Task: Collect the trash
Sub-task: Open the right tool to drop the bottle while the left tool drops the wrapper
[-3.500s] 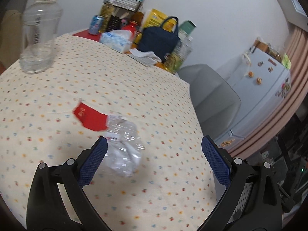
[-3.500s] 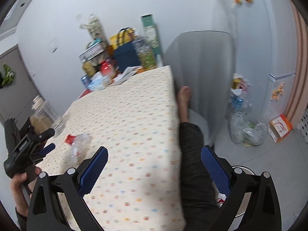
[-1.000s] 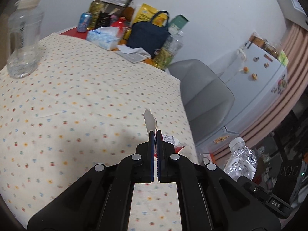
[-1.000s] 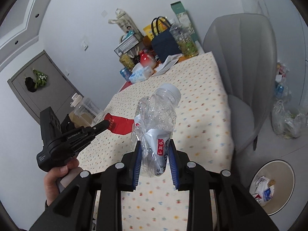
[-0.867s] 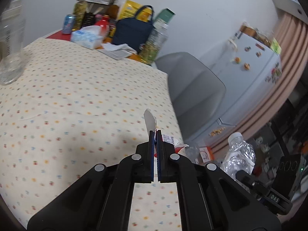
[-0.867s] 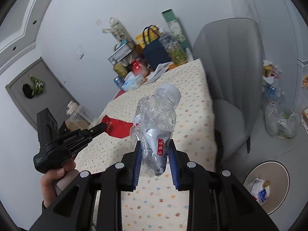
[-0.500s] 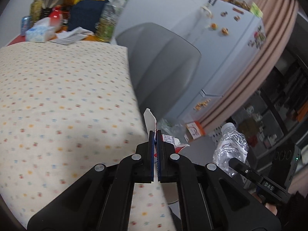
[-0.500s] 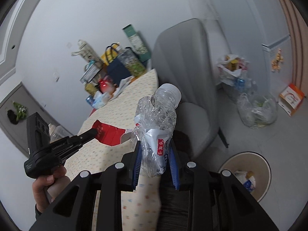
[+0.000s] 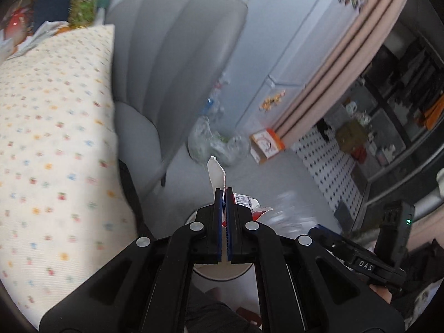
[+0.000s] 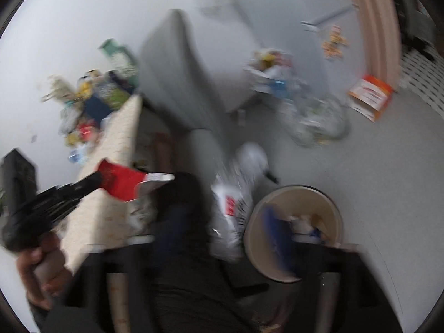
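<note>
Red-and-white wrapper (image 9: 215, 170) first: hold the left tongs (image 9: 224, 194) pressed together on it, clear of the tabletop (image 9: 55, 127) edge, and carry it squarely over the beige waste bin (image 10: 335, 213) on the floor before parting the pads. Treat the right tongs (image 10: 222, 213) as apparently spread, pads clear of the crumpled plastic bottle (image 10: 236, 208), though heavily blurred. Check that the bottle, seen just beside the bin's near rim, lands inside rather than on the floor, and release the light wrapper low to prevent drift.
</note>
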Motion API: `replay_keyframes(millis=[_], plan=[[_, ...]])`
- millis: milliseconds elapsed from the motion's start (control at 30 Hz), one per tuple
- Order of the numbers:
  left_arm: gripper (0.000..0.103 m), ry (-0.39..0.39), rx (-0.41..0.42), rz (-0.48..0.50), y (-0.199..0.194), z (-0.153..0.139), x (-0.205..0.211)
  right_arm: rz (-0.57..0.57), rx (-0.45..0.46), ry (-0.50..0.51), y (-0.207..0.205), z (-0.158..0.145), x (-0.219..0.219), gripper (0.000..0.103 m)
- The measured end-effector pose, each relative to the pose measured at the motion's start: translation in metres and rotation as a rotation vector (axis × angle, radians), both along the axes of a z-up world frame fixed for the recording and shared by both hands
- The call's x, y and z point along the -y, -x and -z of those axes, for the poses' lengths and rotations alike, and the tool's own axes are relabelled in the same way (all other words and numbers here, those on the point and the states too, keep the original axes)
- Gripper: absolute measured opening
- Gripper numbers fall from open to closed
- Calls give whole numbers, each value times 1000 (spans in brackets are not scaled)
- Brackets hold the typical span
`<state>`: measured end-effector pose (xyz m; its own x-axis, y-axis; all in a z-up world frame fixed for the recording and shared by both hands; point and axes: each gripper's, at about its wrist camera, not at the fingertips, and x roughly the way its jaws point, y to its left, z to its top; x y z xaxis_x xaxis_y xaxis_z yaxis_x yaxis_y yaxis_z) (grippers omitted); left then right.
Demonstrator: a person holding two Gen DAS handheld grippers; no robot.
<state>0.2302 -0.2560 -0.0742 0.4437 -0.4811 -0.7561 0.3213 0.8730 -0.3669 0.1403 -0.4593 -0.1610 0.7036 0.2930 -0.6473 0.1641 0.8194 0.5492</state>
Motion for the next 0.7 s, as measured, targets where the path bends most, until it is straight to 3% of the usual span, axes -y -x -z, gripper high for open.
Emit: replay_keyframes(millis=[167, 433, 467, 567, 633, 700], plan=[[3, -40, -47, 65, 0, 21, 34, 68, -28, -19, 12, 24, 28, 79], [4, -69, -85, 151, 4, 38, 82, 136, 11, -6, 34, 10, 57, 79], [9, -74, -90, 156, 3, 40, 86, 146, 22, -4, 38, 6, 61, 79], [80, -113, -69, 132, 6, 42, 93, 160, 42, 3, 45, -4, 66, 79], [85, -100, -28, 104, 11, 36, 86, 160, 50, 4, 49, -7, 67, 79], [86, -104, -38, 101, 10, 33, 79, 155, 55, 8, 50, -10, 65, 79]])
